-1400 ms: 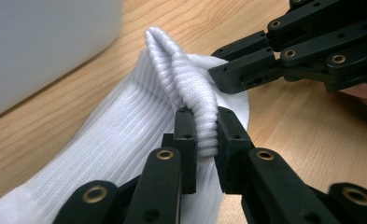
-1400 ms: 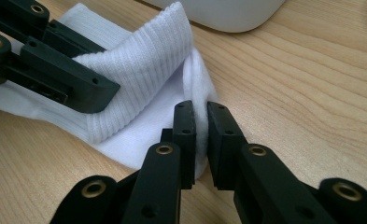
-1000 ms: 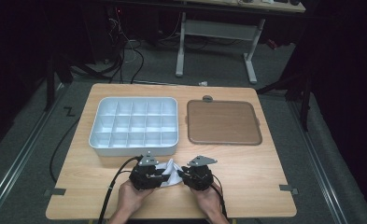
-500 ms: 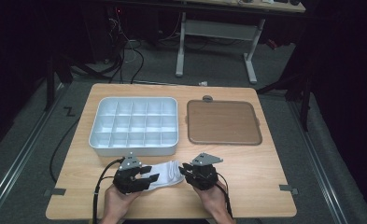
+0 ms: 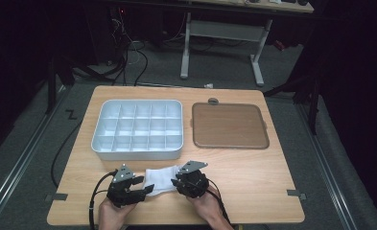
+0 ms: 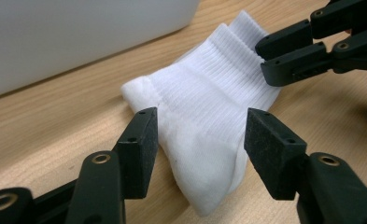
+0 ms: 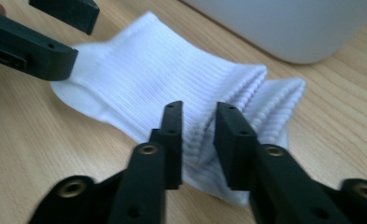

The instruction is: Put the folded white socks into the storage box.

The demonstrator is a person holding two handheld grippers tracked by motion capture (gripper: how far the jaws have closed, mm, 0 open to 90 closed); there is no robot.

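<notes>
sock (image 5: 161, 179) lay low in the frame's centre on the table (image 5: 253, 177); my left claw (image 6: 200, 140) had just been opening astride its toe, right claw (image 7: 197, 135) pinched its cuff.

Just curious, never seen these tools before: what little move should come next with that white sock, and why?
Probably draw the left gripper back off the sock. Its jaws have just been opening and stand apart from the toe end between them, while the right gripper pinches the ribbed cuff, so the right one alone can carry it.
</notes>
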